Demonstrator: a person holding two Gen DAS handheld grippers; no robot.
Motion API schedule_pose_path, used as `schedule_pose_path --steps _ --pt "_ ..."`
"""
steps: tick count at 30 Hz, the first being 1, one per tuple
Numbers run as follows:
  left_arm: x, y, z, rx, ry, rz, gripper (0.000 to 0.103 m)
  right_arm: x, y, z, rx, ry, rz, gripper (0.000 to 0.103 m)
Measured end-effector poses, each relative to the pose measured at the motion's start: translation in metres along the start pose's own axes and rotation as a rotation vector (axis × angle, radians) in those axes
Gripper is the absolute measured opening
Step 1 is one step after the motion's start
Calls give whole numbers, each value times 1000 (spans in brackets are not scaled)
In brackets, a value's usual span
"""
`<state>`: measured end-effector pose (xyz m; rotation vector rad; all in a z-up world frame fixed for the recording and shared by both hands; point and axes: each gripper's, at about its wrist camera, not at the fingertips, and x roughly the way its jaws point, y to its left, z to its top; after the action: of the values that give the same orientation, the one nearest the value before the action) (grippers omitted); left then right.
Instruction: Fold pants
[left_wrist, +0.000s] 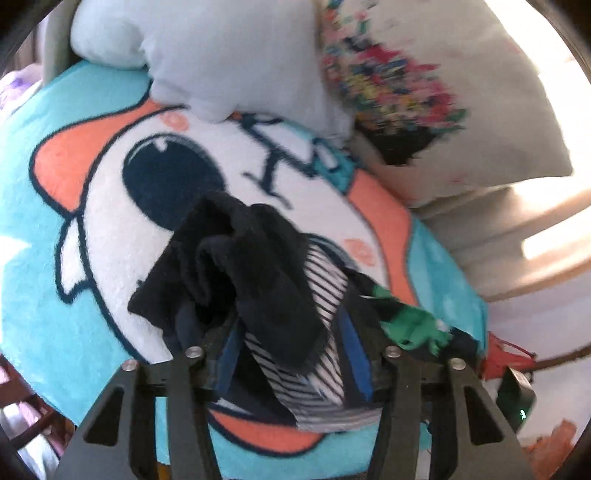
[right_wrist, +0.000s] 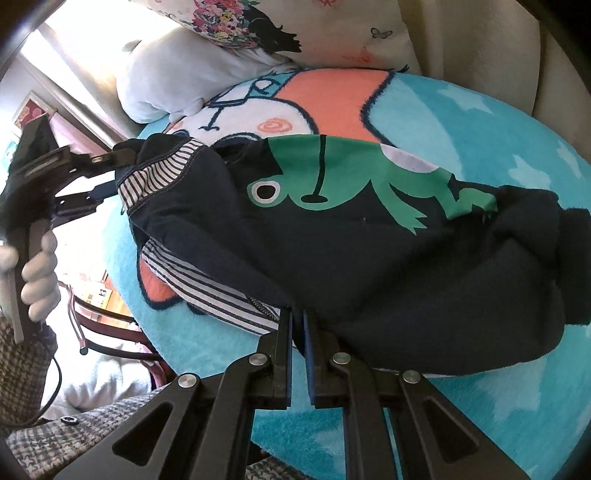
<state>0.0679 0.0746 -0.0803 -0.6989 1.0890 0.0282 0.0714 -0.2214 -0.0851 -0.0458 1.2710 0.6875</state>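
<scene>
The pants (right_wrist: 369, 251), dark navy with a green frog print and a striped lining, lie bunched across a round turquoise cushion (right_wrist: 480, 122).

The right claw (right_wrist: 297, 321) sits at their near edge, jaws almost pressed together on a thin fold of navy cloth, just beside the striped lining that spills out to its left. From this claw the frog print lies ahead and the thick cuffed end bulges off to the right.

The left claw (right_wrist: 110, 173) reaches in from the far left of the right wrist view, its tips at the striped waistband. In its own view (left_wrist: 291, 354) the jaws stand partly spread, with the waistband and dark cloth heaped between the fingers (left_wrist: 188, 373); whether the pads press on the cloth cannot be told. A gloved hand (right_wrist: 37, 273) grips its handle.

Beyond both claws, a white pillow (left_wrist: 229, 55) and a flower-printed pillow (left_wrist: 461, 92) rest against the cushion's far rim. A checked sleeve (right_wrist: 22, 380) shows lower left.
</scene>
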Motion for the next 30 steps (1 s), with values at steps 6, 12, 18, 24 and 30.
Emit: schedule_pose_path --steps 6,12,18,24,30 --pt "-14 9 -15 -64 -24 11 3 -1 2 0 2 -9 -7 9" --pt "-15 34 -42 -123 -18 77 3 3 5 3 12 -9 24 13" --pt "3 59 -50 -200 -2 47 10 -8 -5 7 65 -34 52 18" --pt "-23 72 -53 -225 -23 -32 18 -74 -59 1 252 -233 1 44" --pt "-51 78 -64 -241 -69 -10 27 -88 -110 -15 433 -276 -47 44"
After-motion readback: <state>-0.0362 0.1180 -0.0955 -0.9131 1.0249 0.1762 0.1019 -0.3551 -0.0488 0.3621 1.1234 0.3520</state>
